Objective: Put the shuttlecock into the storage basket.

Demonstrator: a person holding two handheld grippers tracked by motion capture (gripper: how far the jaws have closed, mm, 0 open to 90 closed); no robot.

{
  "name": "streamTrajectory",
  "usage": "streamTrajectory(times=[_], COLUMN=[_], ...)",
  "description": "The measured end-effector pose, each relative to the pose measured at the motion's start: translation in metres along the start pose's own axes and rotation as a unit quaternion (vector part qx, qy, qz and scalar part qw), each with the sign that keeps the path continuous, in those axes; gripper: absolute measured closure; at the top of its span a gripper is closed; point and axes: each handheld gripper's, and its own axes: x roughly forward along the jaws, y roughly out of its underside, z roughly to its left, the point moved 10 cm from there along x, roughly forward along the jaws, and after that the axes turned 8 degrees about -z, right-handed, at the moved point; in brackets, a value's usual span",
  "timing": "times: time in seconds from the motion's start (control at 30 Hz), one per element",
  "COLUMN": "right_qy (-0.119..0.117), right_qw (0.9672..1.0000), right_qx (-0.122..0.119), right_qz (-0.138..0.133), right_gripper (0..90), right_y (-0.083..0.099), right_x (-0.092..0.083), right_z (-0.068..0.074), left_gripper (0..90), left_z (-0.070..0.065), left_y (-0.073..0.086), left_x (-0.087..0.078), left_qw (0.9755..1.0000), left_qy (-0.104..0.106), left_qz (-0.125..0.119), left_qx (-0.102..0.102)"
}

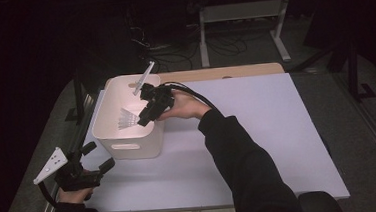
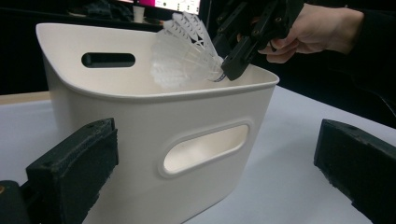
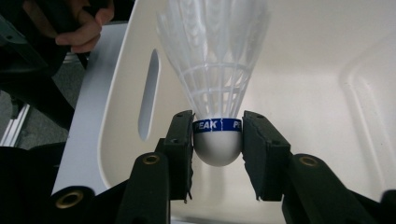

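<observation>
Right gripper [image 3: 217, 154] pinches shuttlecock [image 3: 215, 70] by its cork over white bin [image 1: 108, 122]; left gripper [image 1: 93, 160] idles wide beside it. I'd lower well inside the rim before releasing.

**A dim lab set up for recording**

This looks like a lab or test room rather than a home. The tabletop [image 1: 278, 130] is a plain white sheet laid over a wooden board [image 1: 224, 72], lit from above while everything around it stays dark. Behind it, loose cables [image 1: 172, 54] trail across the grey floor [image 1: 323, 61] beside the white metal legs of a desk [image 1: 240, 22]. In the left gripper view, a lit screen [image 2: 163, 4] glows at the top edge, past the bin [image 2: 140, 121].
</observation>
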Motion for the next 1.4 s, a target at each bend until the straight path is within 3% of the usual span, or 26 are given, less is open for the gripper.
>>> streamTrajectory(times=[0.33, 0.43, 0.7, 0.83, 1.07, 1.17, 1.4], right_qy=[0.006, 0.018, 0.042, 0.053, 0.067, 0.073, 0.107], right_qw=[0.9996, 0.9991, 0.9963, 0.9955, 0.9931, 0.9920, 0.9873], right_qx=[0.015, 0.021, 0.028, 0.032, 0.032, 0.033, 0.045], right_qz=[-0.024, -0.032, -0.070, -0.072, -0.091, -0.097, -0.108], right_gripper=[46.1, 36.6, 22.3, 15.1, 12.8, 7.7, 0.0], right_y=[-0.006, -0.008, -0.011, -0.010, -0.011, -0.006, 0.007], right_x=[-0.013, -0.019, -0.040, -0.049, -0.065, -0.073, -0.090], right_z=[-0.001, -0.004, -0.006, -0.007, -0.006, -0.005, -0.010], left_gripper=[0.0, 0.0, 0.0, 0.0, 0.0, 0.0, 0.0], left_z=[0.000, 0.000, -0.001, -0.001, -0.001, -0.001, -0.001], left_y=[0.000, 0.000, 0.000, 0.000, 0.000, 0.000, 0.000], left_x=[0.000, 0.000, 0.000, 0.000, 0.000, 0.001, 0.001], left_qw=[1.0000, 1.0000, 1.0000, 1.0000, 1.0000, 1.0000, 1.0000], left_qy=[0.000, 0.002, 0.001, 0.001, 0.001, 0.000, -0.002], left_qz=[0.001, 0.001, 0.001, 0.000, 0.000, 0.001, 0.002], left_qx=[0.000, 0.001, 0.000, 0.000, 0.000, 0.000, 0.001])
